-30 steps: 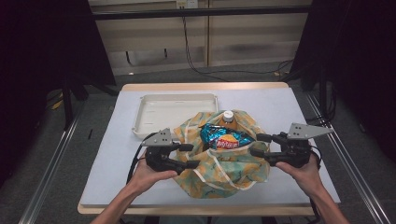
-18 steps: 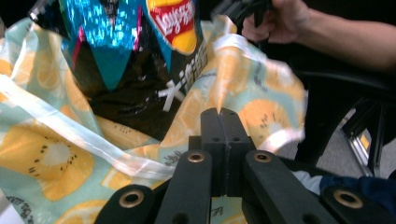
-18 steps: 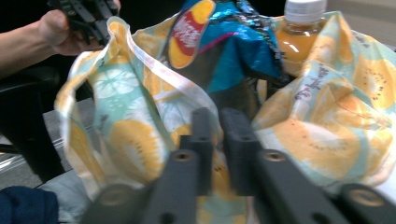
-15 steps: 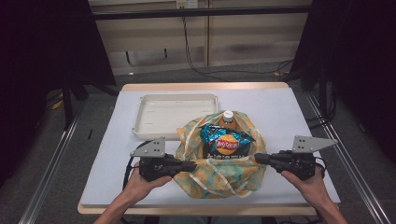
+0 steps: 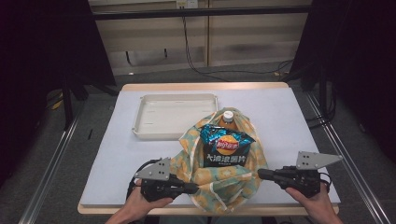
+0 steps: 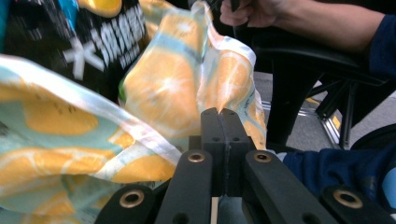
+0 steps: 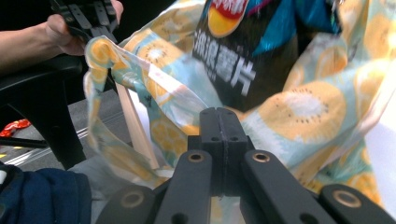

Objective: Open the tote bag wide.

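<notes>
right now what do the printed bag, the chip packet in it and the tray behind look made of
The orange-print bag looks like thin, soft fabric or film: it crumples and drapes in loose folds, with a slight sheen. The chip packet seems glossy plastic foil, shiny and crinkled, with printed lettering. The cream tray looks like rigid moulded plastic, matt, with rounded corners and a raised rim.
</notes>
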